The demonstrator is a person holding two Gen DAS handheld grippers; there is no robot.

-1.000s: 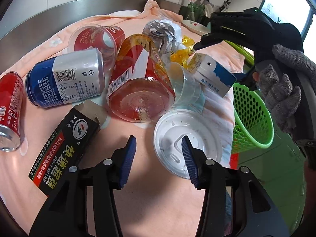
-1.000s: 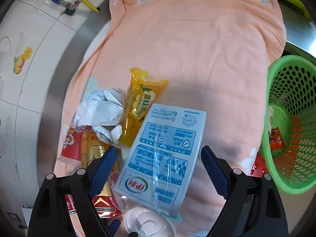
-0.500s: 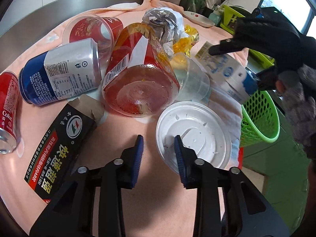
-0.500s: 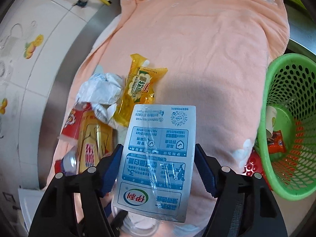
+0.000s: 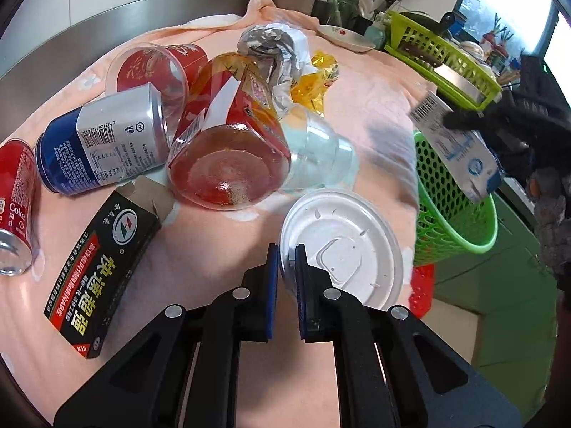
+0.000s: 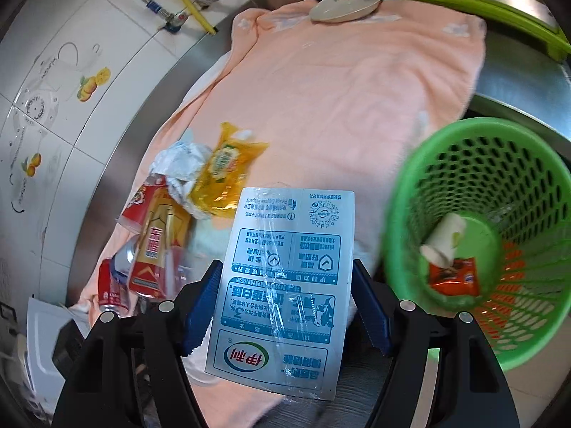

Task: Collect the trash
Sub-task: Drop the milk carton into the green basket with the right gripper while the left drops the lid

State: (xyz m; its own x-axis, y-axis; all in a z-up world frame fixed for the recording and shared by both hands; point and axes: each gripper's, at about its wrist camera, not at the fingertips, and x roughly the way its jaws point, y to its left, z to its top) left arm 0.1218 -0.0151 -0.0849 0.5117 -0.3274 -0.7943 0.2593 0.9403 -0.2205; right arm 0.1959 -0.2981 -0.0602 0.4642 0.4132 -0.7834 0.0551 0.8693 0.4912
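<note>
My right gripper (image 6: 285, 303) is shut on a blue and white milk carton (image 6: 285, 278) and holds it in the air left of the green mesh basket (image 6: 535, 164); the carton (image 5: 460, 149) also shows over the basket (image 5: 453, 221) in the left wrist view. The basket holds a white paper cup (image 6: 444, 239) and an orange wrapper (image 6: 453, 276). My left gripper (image 5: 286, 267) is shut on the rim of a white plastic lid (image 5: 342, 246) lying on the peach towel (image 5: 371, 103).
On the towel lie a red-orange bottle (image 5: 228, 142), a blue can (image 5: 103, 142), a red cola can (image 5: 16, 199), a black box (image 5: 103, 278), a red cup (image 5: 153, 71), a clear cup (image 5: 321, 153), crumpled foil (image 5: 274, 46) and a yellow wrapper (image 5: 317, 78). A plate (image 6: 346, 3) and green rack (image 5: 442, 57) stand behind.
My left gripper closed from open onto the white lid's rim. My right gripper closed on the milk carton, lifted it off the towel and carried it toward the green basket.
</note>
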